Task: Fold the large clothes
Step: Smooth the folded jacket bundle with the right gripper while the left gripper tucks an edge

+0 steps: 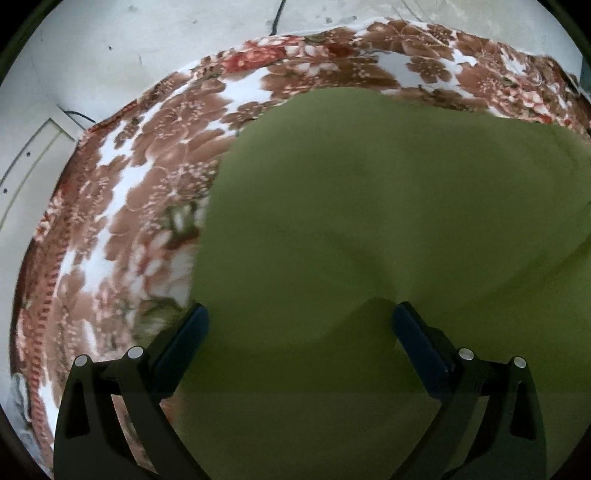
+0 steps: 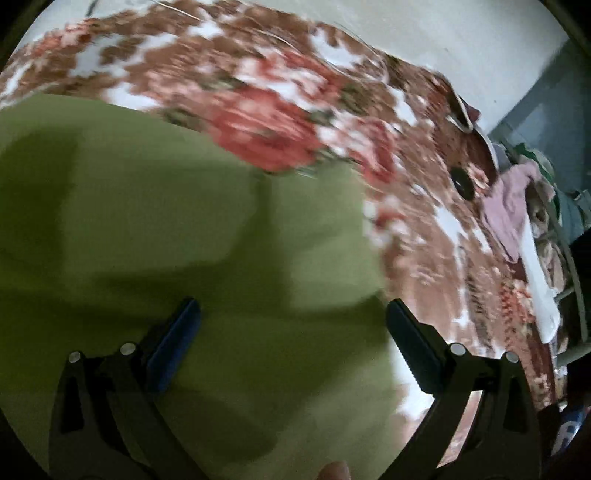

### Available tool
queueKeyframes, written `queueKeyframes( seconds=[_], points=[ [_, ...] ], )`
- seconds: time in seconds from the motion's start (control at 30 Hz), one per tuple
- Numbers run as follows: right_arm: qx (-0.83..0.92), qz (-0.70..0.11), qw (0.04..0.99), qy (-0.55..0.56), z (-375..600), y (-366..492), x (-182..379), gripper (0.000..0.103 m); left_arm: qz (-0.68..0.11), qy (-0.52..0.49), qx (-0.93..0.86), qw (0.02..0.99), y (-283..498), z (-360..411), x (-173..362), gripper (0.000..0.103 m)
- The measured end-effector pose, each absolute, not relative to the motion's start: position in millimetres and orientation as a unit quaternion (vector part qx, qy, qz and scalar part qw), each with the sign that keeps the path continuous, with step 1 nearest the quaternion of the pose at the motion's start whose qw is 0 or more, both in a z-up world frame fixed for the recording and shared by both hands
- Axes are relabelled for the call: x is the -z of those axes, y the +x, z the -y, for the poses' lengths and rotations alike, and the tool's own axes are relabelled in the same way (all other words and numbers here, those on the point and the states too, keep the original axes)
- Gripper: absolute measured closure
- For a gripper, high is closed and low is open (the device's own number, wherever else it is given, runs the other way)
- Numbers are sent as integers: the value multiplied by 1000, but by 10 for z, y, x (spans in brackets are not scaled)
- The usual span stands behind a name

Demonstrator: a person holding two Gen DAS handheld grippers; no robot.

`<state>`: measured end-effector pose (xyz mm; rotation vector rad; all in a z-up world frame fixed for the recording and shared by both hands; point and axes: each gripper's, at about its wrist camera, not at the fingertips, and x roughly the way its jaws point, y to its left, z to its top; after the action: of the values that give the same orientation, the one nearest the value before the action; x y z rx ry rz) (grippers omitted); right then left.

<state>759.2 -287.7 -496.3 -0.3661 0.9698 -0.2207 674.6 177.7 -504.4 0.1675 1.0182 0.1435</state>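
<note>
An olive green garment (image 1: 369,221) lies spread on a floral brown, red and white blanket (image 1: 147,177). My left gripper (image 1: 299,314) is open and empty, its jaws wide apart just above the garment near its left edge. In the right wrist view the same green garment (image 2: 166,221) fills the left and middle, on the floral blanket (image 2: 295,110). My right gripper (image 2: 291,310) is open and empty above the garment near its right edge. The right view is motion blurred.
A pale wall (image 1: 147,44) with a dark cable (image 1: 277,16) runs behind the bed. At the right of the bed are a dark round object (image 2: 461,181), a pink cloth (image 2: 509,206) and a pile of other clothes (image 2: 546,221).
</note>
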Motion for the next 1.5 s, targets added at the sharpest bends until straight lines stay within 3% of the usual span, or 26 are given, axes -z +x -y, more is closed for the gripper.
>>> queueKeyframes(
  seconds=[0.27,0.47,0.63,0.83,1.13,1.5],
  points=[
    [83,-466,875,-105,2991,7418,4748,5,-489,-7,-92,867,6579,-2093,4769,6],
    [22,-463,886,-12,2538,6945,4447,5,-449,-134,-66,881,5683,-2059,4362,6],
    [-13,-471,882,15,2156,6572,4368,5,-433,-297,-83,847,4757,-2240,4543,6],
    [-51,-475,878,-33,1532,6170,4412,5,-400,-400,-82,821,4173,-2310,4948,6],
    [-70,-479,871,-86,1015,5959,4573,5,-360,-438,-35,823,4417,-2390,5410,6],
    [-60,-491,866,-70,933,5942,4671,5,-321,-456,9,830,4898,-2472,5400,6]
  ],
)
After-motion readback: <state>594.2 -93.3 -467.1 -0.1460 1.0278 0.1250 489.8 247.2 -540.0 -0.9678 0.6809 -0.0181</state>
